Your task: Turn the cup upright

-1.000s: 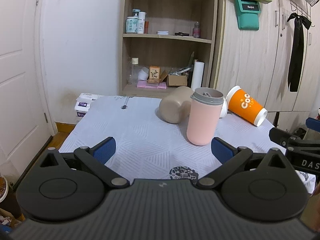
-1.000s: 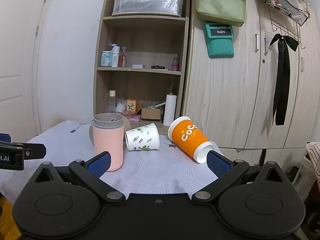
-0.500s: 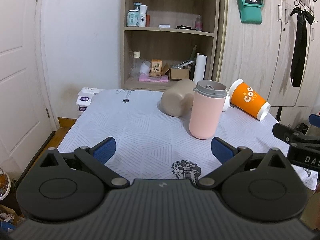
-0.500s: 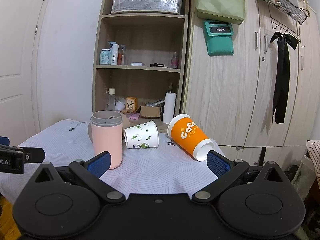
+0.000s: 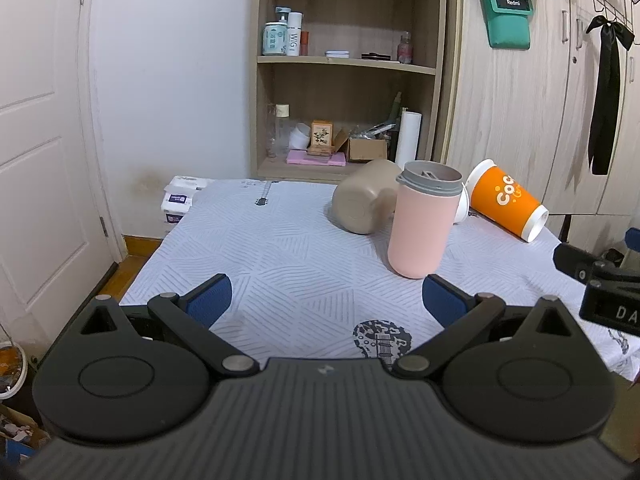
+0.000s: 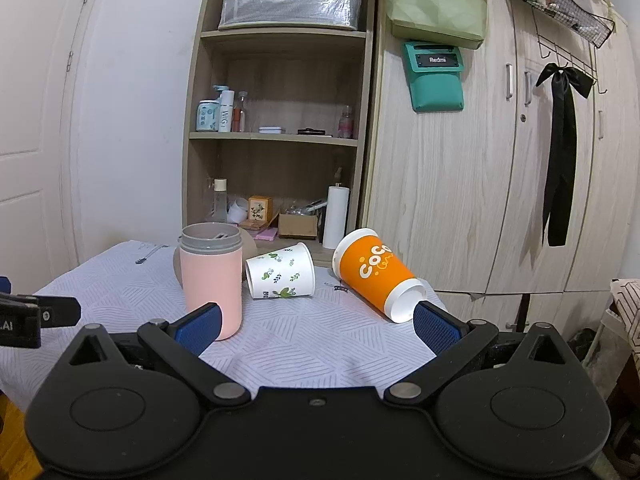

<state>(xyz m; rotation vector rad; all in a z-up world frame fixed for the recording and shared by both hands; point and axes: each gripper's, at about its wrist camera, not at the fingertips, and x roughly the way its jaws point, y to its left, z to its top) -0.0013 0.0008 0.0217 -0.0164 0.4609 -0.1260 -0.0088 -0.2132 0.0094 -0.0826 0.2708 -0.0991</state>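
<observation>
A pink tumbler (image 5: 420, 224) (image 6: 211, 280) with a grey rim stands upright on the table. A beige mug (image 5: 360, 202) lies on its side behind it. A white paper cup (image 6: 280, 277) with leaf prints lies on its side. An orange cup (image 5: 506, 200) (image 6: 374, 274) lies on its side at the right. My left gripper (image 5: 326, 300) is open and empty over the near table. My right gripper (image 6: 316, 324) is open and empty, short of the cups.
The table wears a white patterned cloth (image 5: 280, 248). A wooden shelf unit (image 6: 276, 140) and wardrobe doors (image 6: 460, 200) stand behind it. A white door (image 5: 40, 140) is at the left. The right gripper's body (image 5: 600, 288) shows at the right edge of the left wrist view.
Both views have shifted slightly back and up, so the cups sit a little farther off. The cups have not moved. Both grippers stay open.
</observation>
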